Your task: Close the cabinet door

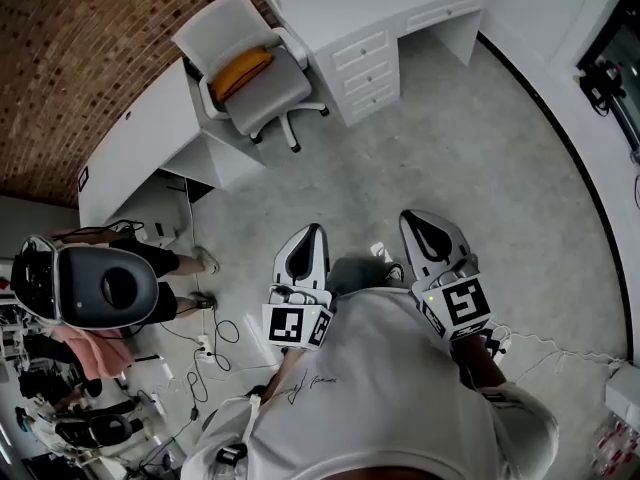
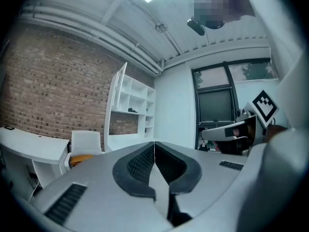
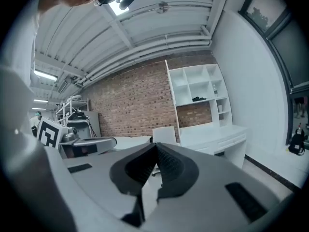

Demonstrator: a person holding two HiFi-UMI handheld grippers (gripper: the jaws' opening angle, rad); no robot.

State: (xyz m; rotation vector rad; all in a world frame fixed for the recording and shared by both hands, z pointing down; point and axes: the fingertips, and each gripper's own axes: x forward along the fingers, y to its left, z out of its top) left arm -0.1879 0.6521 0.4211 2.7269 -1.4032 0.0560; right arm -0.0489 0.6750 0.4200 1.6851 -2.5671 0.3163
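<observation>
A white shelf cabinet (image 2: 136, 106) stands against the brick wall, far ahead of me. Its tall narrow door (image 2: 116, 94) is swung out, open. The right gripper view shows the same cabinet (image 3: 199, 87) above a white desk, its door (image 3: 169, 85) seen edge-on at the left side. My left gripper (image 1: 305, 245) and right gripper (image 1: 427, 230) are held side by side in front of my body, well away from the cabinet. The left gripper (image 2: 154, 147) is shut with nothing in it. My right gripper (image 3: 157, 150) is also shut and holds nothing.
A white office chair (image 1: 252, 70) with an orange cushion (image 1: 241, 69) stands by a white desk with drawers (image 1: 368, 60). A curved white counter (image 1: 140, 138) runs along the brick wall. Another person (image 1: 98, 286) stands at my left, with cables (image 1: 205, 353) on the floor.
</observation>
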